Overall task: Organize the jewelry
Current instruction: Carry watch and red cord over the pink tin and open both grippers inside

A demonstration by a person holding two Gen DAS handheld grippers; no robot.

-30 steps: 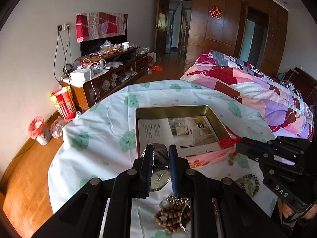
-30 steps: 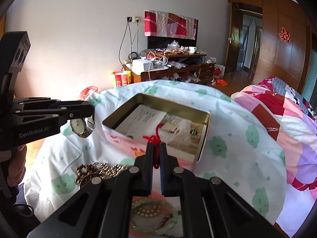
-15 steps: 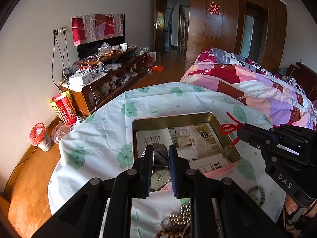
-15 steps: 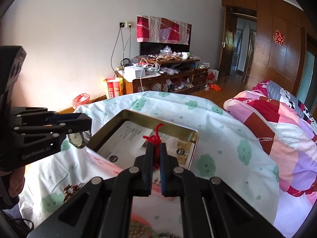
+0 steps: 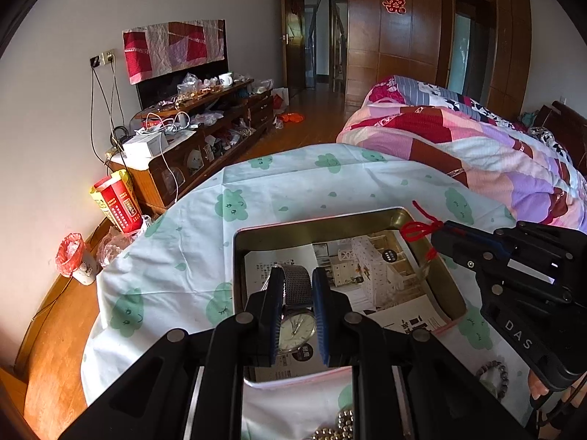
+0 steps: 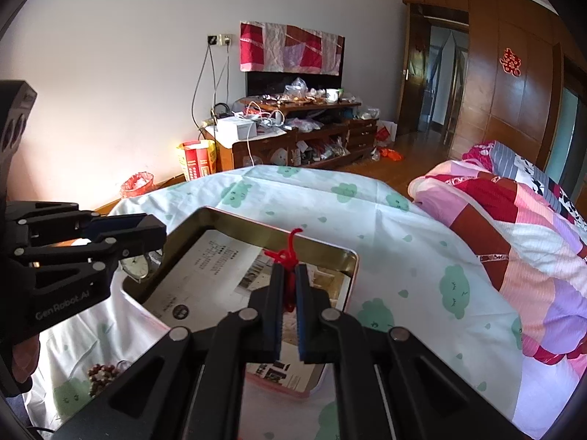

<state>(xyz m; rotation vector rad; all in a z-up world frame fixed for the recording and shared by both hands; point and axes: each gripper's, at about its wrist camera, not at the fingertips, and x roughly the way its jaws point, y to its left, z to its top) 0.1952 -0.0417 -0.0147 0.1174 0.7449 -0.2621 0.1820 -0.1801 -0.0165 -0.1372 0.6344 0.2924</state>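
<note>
A shallow gold-coloured metal tin [image 5: 330, 224] sits open on the worktop [image 5: 293, 183], which is covered with a white cloth printed with green clouds. The tin's floor is lined with a printed paper sheet [image 5: 367, 267] showing text and small room photographs; apart from that lining, nothing lies loose in it.

The left gripper [image 5: 298, 293] hangs over the tin's near-left part, its jaws narrowed onto a wristwatch [image 5: 296, 324]. The blue pads press the watch from both sides, the pale dial facing up between them and the grey mesh strap [image 5: 297, 286] running out toward 12 o'clock. In the right wrist view the same watch [image 6: 136, 266] shows at 9 o'clock, at the tin's left rim [image 6: 154, 256].

The right gripper [image 6: 290, 286] has its jaws pressed together on a red knotted cord [image 6: 288, 256], whose loop sticks up past the fingertips above the tin's far part. From the left wrist view this cord [image 5: 418, 228] lies at 2 o'clock, at the tin's far-right corner, and something small and pale dangles below it over the right rim; what it is cannot be told.

Outside the tin, on the cloth: a dark bead bracelet [image 5: 493, 379] at 4 o'clock, metallic beads [image 5: 335, 429] at 6 o'clock, and in the right wrist view reddish-brown wooden beads [image 6: 102, 374] at 8 o'clock.
</note>
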